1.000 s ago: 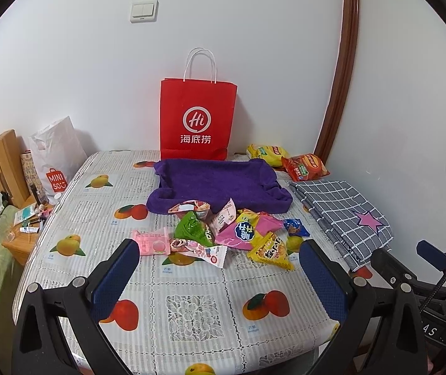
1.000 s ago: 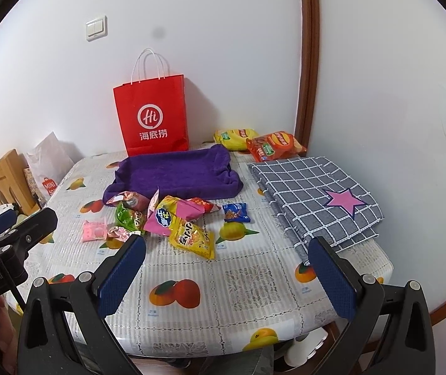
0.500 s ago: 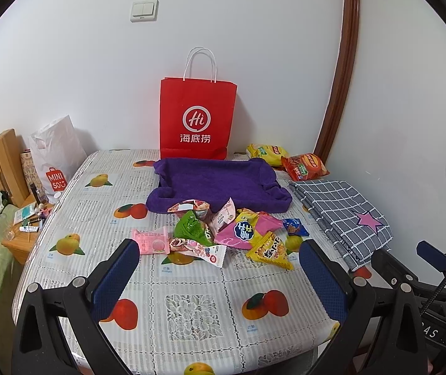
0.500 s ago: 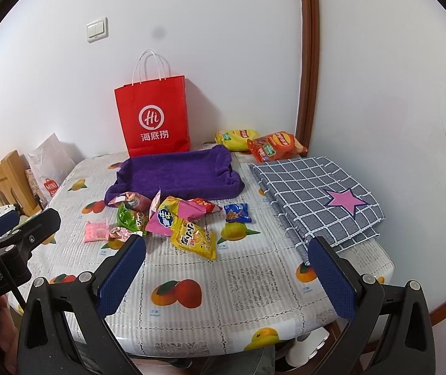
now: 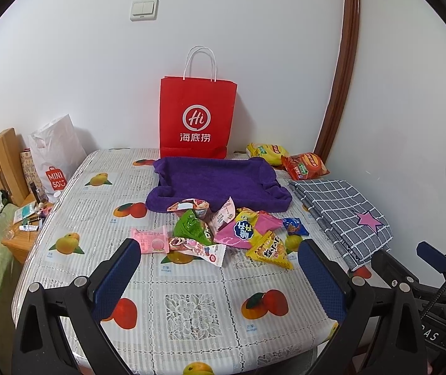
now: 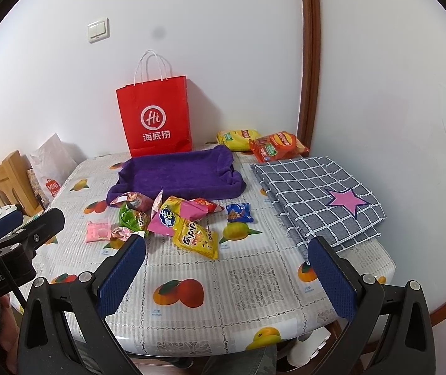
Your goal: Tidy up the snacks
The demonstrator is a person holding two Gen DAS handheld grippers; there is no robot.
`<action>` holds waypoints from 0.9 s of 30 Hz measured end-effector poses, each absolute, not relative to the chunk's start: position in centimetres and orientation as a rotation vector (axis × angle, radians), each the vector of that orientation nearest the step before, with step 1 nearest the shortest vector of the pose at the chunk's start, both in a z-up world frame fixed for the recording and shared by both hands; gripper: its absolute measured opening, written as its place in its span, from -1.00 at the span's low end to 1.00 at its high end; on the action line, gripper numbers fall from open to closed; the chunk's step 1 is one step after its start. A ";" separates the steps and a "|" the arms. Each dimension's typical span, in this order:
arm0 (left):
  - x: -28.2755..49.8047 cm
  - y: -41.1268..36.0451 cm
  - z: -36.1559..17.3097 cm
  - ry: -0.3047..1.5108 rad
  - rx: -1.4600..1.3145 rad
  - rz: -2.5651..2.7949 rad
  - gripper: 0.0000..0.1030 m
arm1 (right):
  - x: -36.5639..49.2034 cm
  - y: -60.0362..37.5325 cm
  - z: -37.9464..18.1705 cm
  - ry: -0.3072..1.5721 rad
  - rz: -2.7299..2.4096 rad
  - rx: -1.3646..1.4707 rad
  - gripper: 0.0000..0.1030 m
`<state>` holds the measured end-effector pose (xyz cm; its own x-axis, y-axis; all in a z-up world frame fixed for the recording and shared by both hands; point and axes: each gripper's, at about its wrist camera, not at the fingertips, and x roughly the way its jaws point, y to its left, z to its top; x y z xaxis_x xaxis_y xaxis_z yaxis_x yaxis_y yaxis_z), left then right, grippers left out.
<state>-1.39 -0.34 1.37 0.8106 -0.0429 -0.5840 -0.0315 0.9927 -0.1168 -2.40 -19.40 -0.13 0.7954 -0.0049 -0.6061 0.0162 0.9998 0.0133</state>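
The left hand-held gripper (image 5: 220, 276) and right hand-held gripper (image 6: 227, 270) both hang wide open and empty over the desk (image 5: 191, 312). From left to right, at twelve o'clock of each, the snack packets (image 5: 223, 234) lie heaped just before the purple tray (image 5: 216, 178). They look light, crinkly and slippery, so pinch a flat sealed edge.
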 end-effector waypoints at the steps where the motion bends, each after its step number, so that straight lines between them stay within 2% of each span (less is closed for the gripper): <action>1: -1.4 -0.3 1.3 0.626 -0.124 -0.005 0.96 | -2.4 -19.4 -0.1 0.651 -0.011 0.018 0.99; 15: -1.3 -0.4 1.1 0.628 -0.116 -0.003 0.96 | -2.3 -19.4 0.1 0.641 0.013 0.028 0.99; 27: 3.0 0.6 -0.9 0.681 -0.104 0.033 0.96 | 1.7 -21.1 -2.2 0.687 0.010 0.057 0.99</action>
